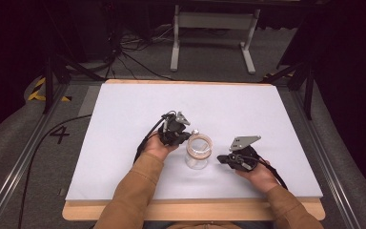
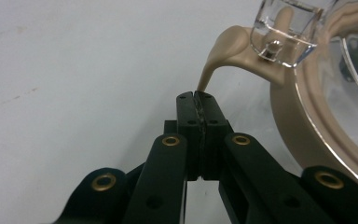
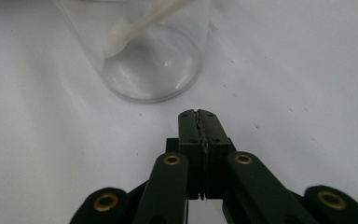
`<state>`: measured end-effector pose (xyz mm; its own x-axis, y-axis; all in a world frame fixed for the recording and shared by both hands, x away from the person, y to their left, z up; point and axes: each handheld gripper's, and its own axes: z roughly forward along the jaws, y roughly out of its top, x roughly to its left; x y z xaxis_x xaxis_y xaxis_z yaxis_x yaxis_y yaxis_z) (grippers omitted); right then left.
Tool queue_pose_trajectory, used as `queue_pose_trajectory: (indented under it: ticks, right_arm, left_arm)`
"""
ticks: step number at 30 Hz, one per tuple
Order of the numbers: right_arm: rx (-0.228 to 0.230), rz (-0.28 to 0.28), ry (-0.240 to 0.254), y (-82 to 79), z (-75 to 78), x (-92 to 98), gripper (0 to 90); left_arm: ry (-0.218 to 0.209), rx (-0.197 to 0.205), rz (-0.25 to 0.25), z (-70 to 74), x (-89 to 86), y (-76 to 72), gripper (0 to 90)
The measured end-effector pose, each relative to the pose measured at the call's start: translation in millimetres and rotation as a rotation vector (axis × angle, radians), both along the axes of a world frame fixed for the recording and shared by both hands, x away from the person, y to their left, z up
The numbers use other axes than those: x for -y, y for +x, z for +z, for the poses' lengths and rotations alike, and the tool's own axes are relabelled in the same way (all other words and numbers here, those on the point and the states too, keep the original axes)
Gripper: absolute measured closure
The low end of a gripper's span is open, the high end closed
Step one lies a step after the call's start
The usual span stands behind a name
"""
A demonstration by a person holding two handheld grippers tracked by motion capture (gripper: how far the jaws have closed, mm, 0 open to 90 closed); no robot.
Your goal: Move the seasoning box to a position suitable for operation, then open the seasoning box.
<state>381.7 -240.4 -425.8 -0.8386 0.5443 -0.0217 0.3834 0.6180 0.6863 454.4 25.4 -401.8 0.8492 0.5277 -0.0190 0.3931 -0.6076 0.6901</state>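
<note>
Dim room beyond the white table [image 1: 124, 109]: grey carpet [image 1: 209, 62], white metal stand [image 1: 213, 21], black cables [image 1: 124, 47], floor mark "4" [image 1: 59, 134].

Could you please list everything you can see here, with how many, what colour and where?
Jar: one, clear, with a beige-ringed lid on top, near the middle of the table between the two claws.
Lid tab: one, beige, curving off the lid's rim, its tip pinched in the left claw.
Table: one, white top with a wood front edge.
Stand: one, light grey, on the floor beyond the table.
Cables: several, black, on the floor behind and left of the table.
Left claw: one, black, shut on the lid tab.
Right claw: one, black, shut, near the jar.
Sleeves: two, tan, at the bottom.
</note>
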Motion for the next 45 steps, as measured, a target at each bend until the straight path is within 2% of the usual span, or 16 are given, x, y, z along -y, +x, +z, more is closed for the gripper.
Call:
queue_pose_trajectory:
  ticks: [5,6,9,10,12,16,18,19,21,25,29,32,35,39,42,45]
  right_arm:
    - [0.001,-0.024,0.004,-4.0,0.3,7.7,89.2]
    - [0.002,-0.026,0.005,-4.4,0.5,8.5,89.2]
    - [0.003,-0.028,0.008,-4.6,1.0,8.9,89.2]
    - [0.002,-0.028,0.010,-4.6,1.0,8.5,89.2]
    - [0.006,-0.023,0.007,-4.4,0.7,8.0,89.2]
    - [0.027,-0.035,-0.009,-4.3,3.6,10.8,89.1]
    - [0.028,-0.064,0.008,-2.5,6.0,15.6,88.8]
    - [0.028,-0.073,0.018,-1.7,7.0,17.9,88.6]
    - [0.028,-0.088,0.039,-1.1,9.2,22.3,88.9]
    - [0.033,-0.093,0.057,-2.9,10.7,24.8,89.0]
    - [0.048,-0.075,0.059,-6.5,13.2,22.9,89.0]
    - [0.066,-0.046,0.075,-11.0,17.6,18.4,89.0]
    - [0.088,-0.014,0.085,-17.7,23.7,10.9,89.0]
    - [0.098,0.029,0.089,-25.5,28.5,1.5,89.0]
    - [0.110,0.046,0.092,-30.3,31.4,-2.6,88.9]
    - [0.129,0.067,0.101,-35.7,35.1,-6.6,88.9]
  left_arm:
    - [-0.001,-0.002,-0.033,-0.6,8.4,2.3,89.9]
    - [-0.030,-0.010,-0.045,-1.4,9.1,3.5,89.9]
    - [-0.044,-0.023,-0.046,-1.2,6.6,4.9,89.8]
    - [-0.064,-0.020,-0.032,-2.1,5.7,5.1,89.8]
    - [-0.059,-0.021,-0.008,1.0,0.7,6.1,89.8]
    - [-0.110,-0.009,0.011,11.8,-8.9,4.2,89.7]
    - [-0.168,0.007,0.025,21.1,-13.2,2.6,85.3]
    - [-0.230,-0.004,0.038,25.6,-15.5,1.4,83.8]
    - [-0.313,-0.011,0.044,30.4,-19.3,0.3,88.1]
    - [-0.373,-0.009,0.035,32.5,-21.8,0.4,89.7]
    - [-0.410,-0.016,-0.013,34.5,-19.5,-1.6,89.7]
    - [-0.408,0.023,-0.069,40.8,-15.3,-7.8,89.8]
    - [-0.366,0.048,-0.094,41.0,-12.6,-8.6,89.7]
    - [-0.423,-0.014,-0.087,29.6,-14.2,0.3,89.7]
    - [-0.403,-0.021,-0.083,26.0,-13.5,2.3,89.7]
    - [-0.380,0.002,-0.099,25.8,-8.7,1.9,89.7]
